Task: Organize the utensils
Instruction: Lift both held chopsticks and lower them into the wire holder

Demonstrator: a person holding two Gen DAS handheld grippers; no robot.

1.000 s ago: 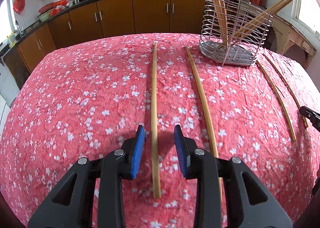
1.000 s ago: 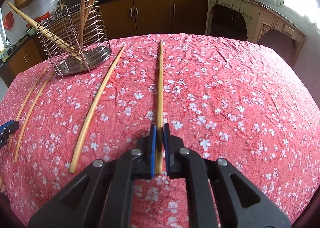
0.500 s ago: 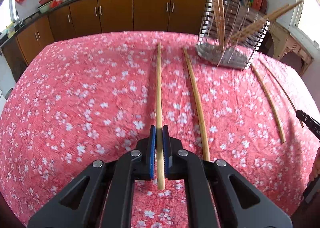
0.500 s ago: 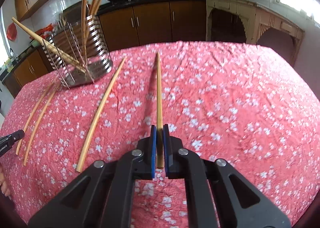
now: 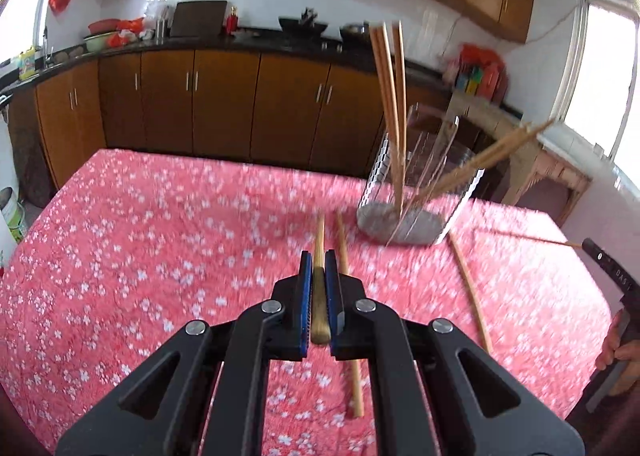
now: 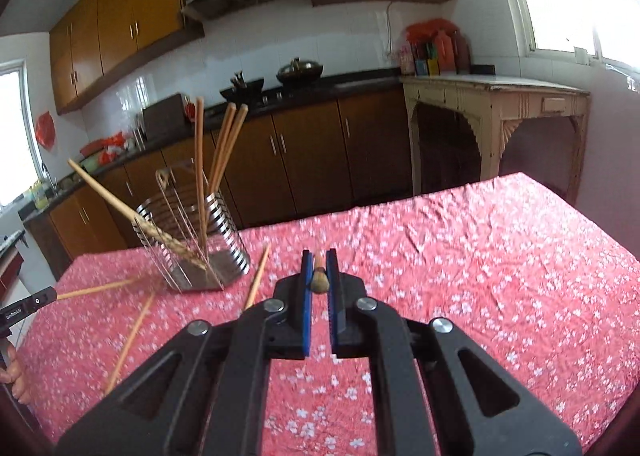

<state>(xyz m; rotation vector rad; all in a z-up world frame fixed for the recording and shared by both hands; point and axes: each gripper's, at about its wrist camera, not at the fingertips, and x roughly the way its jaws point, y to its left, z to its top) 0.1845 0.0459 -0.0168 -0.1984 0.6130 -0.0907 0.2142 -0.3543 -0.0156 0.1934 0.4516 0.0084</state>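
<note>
My left gripper [image 5: 318, 255] is shut on a long bamboo chopstick [image 5: 319, 308], held off the red floral tablecloth [image 5: 152, 256] and pointing toward the wire utensil holder [image 5: 404, 222]. My right gripper [image 6: 319, 256] is shut on a second chopstick [image 6: 319, 282], seen nearly end-on and also raised. The holder [image 6: 200, 256] stands at the far side with several chopsticks leaning in it. Each gripper shows at the edge of the other's view, its chopstick sticking out toward the holder.
Loose chopsticks lie on the cloth: one just right of my left gripper [image 5: 349, 336], another further right [image 5: 472, 292], and two near the holder [image 6: 258, 276] [image 6: 132, 332]. Brown kitchen cabinets [image 5: 224, 112] stand beyond the table. A cream side table [image 6: 492, 124] is at right.
The left gripper closed on its chopstick. Both grippers then rose from the cloth with their chopsticks, and both views tilted up toward the cabinets.
</note>
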